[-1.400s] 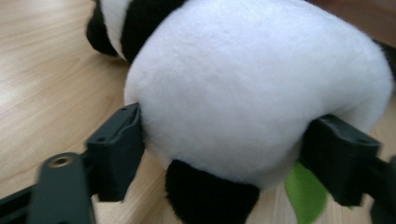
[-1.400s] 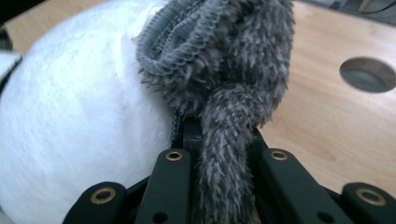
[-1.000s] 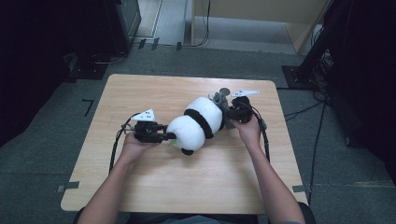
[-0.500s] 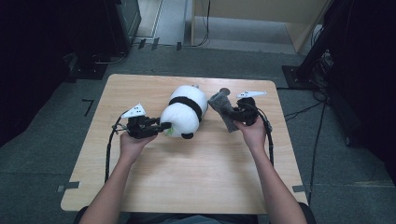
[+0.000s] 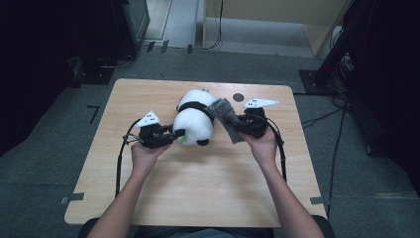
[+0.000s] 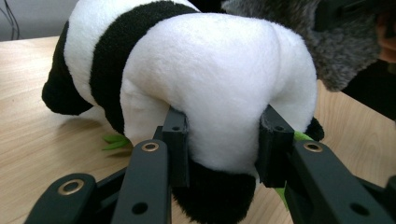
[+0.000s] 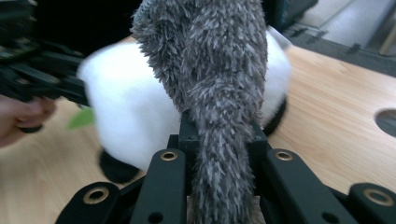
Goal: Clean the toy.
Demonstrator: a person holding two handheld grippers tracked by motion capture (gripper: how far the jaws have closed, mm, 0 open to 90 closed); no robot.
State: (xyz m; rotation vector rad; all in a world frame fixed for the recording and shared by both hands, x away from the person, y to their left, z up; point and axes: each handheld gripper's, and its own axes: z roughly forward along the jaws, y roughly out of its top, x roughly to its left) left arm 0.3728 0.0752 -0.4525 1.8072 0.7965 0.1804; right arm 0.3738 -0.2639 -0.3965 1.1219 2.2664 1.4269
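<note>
A black-and-white plush panda (image 5: 194, 120) lies on the wooden table (image 5: 163, 198), with a green leaf at its front. My left gripper (image 5: 172, 134) is shut on the panda's white head (image 6: 219, 107), which bulges between the two black jaws. A grey fuzzy cloth (image 5: 225, 116) hangs in my right gripper (image 5: 242, 125), whose jaws are shut on its lower end (image 7: 219, 154). The cloth rests against the panda's right side, between panda and right hand.
A dark round hole (image 5: 238, 97) sits in the tabletop behind the right gripper. Cables (image 5: 121, 158) trail from both grippers along the forearms. Dark equipment racks and cables stand on the floor around the table.
The panda has been turned and shifted toward the table's far side in my left gripper. The right gripper with the grey cloth has stayed close against its side.
</note>
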